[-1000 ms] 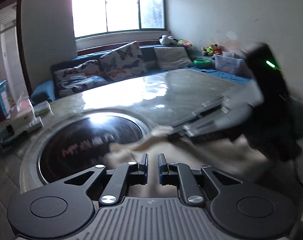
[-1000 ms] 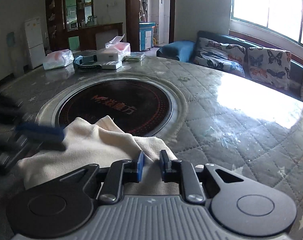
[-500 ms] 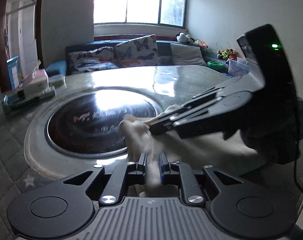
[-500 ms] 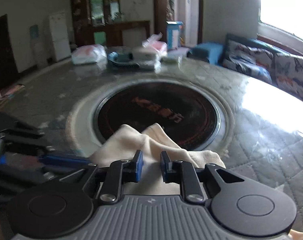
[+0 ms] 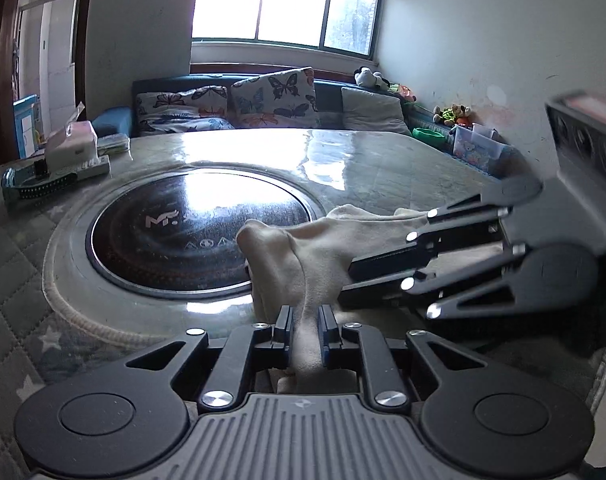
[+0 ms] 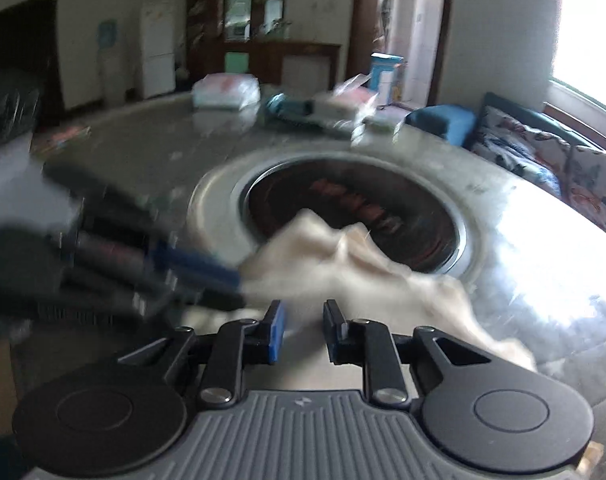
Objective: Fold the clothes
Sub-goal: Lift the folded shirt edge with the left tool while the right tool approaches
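ur left wrist cam sits right behind the left gripper (image 5: 305, 330), close over the table (image 5: 383, 168), tilted down and facing the window (image 5: 287, 4) and the sofa (image 5: 231, 100) along the far wall. ur right wrist cam sits behind the right gripper (image 6: 303, 330), same closeness and tilt, but faces the other way round the room, twd the cabinet (image 6: 239, 12) and doorway (image 6: 415, 32); it's blurred. both views share the round dark plate (image 5: 191, 232) set in the table and the cream cloth (image 5: 315, 256) on its near edge, and each cam sees the other gripper coming in from the side.
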{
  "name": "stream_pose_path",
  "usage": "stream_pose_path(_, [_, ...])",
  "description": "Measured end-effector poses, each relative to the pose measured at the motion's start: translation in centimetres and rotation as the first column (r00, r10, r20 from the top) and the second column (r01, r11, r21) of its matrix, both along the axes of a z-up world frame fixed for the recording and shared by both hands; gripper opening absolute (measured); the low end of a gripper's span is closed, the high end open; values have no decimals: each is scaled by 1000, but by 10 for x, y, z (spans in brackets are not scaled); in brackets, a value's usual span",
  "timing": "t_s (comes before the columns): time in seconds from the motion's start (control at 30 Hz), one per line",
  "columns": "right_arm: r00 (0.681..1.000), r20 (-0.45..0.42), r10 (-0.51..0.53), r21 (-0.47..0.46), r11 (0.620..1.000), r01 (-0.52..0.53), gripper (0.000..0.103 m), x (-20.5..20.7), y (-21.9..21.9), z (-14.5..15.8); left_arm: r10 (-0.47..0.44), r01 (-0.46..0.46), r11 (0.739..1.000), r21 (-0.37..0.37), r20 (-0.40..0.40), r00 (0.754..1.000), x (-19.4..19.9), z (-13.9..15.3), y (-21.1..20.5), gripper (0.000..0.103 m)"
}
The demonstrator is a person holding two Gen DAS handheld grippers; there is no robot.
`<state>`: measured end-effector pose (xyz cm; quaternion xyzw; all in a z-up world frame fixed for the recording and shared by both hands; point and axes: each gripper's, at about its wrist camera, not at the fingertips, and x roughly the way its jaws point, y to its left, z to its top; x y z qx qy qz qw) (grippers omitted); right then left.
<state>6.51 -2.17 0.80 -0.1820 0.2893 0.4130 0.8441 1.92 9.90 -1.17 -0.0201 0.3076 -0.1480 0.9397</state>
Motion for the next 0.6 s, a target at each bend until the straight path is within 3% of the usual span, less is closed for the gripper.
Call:
stream_pose_path(0.27, [997, 27, 76, 10, 997, -77, 19, -31, -11, -3, -13, 13, 1000, -6, -22, 1000, -29, 3, -1, 16])
stream_pose_path(0.47, [997, 63, 44, 52, 998, -47, 19, -58, -34, 0, 7, -7, 1000, -9, -14, 1000, -38, 16, -4, 17])
stream_pose_path(0.6, [997, 77, 14, 50, 999, -18, 19, -72, -50, -4, 0, 1, 1000, -12, 27, 1000, -33, 25, -15, 28])
